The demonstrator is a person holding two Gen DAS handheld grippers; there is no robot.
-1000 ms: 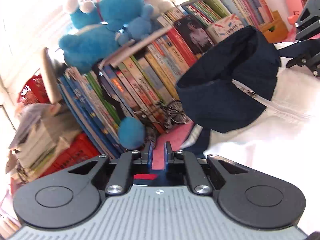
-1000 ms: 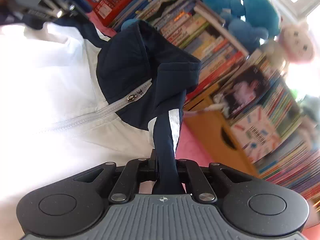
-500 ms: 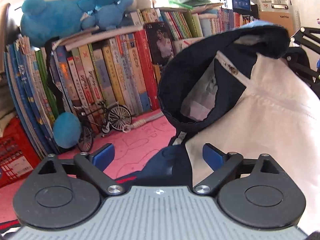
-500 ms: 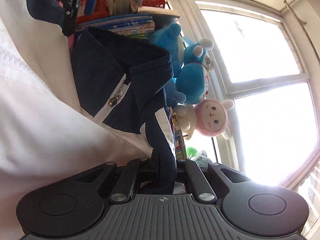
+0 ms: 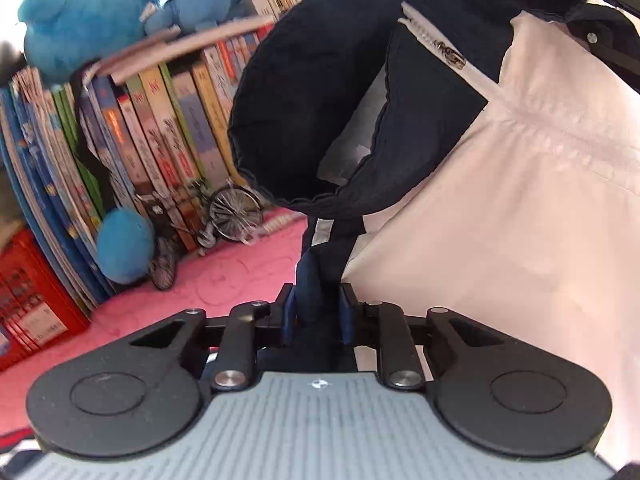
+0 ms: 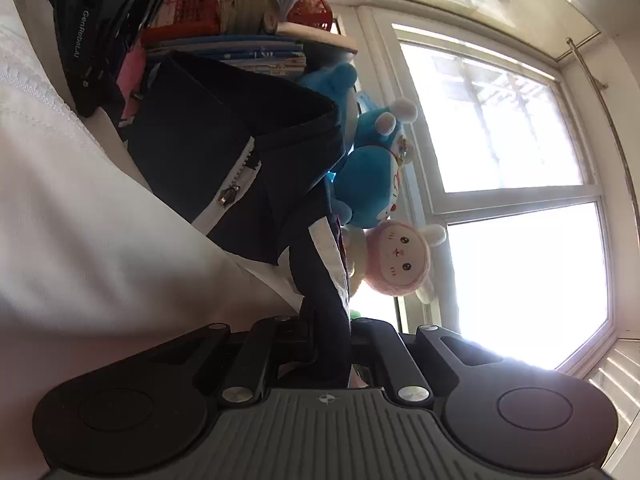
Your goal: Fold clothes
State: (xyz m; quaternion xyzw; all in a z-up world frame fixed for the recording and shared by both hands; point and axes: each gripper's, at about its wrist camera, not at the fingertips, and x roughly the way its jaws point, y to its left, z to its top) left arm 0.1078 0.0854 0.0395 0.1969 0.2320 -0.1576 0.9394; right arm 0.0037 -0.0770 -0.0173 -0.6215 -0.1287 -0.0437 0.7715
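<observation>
A white jacket [image 5: 500,220] with a navy collar [image 5: 304,100] hangs between my two grippers. My left gripper [image 5: 317,308] is closing its jaws, and a bunched navy edge of the jacket fills the gap between the blue pads [image 5: 288,314]. My right gripper [image 6: 330,336] is shut on a navy strip with a white stripe at the jacket's other side. In the right wrist view the white jacket body [image 6: 100,220] spreads left, with the zipper pull [image 6: 228,196] on the collar [image 6: 224,132]. The left gripper's black body [image 6: 92,40] shows at the top left.
A row of upright books [image 5: 160,120] lines the back, with a blue plush toy [image 5: 92,20] on top and a small model bicycle [image 5: 224,216] in front. A red crate [image 5: 28,304] stands left on the pink surface [image 5: 224,276]. A pink plush [image 6: 396,260] sits by the window [image 6: 520,160].
My left gripper went from shut and empty to wide open around the navy edge, then closed onto it. The right gripper kept its grip while tilting up toward the window.
</observation>
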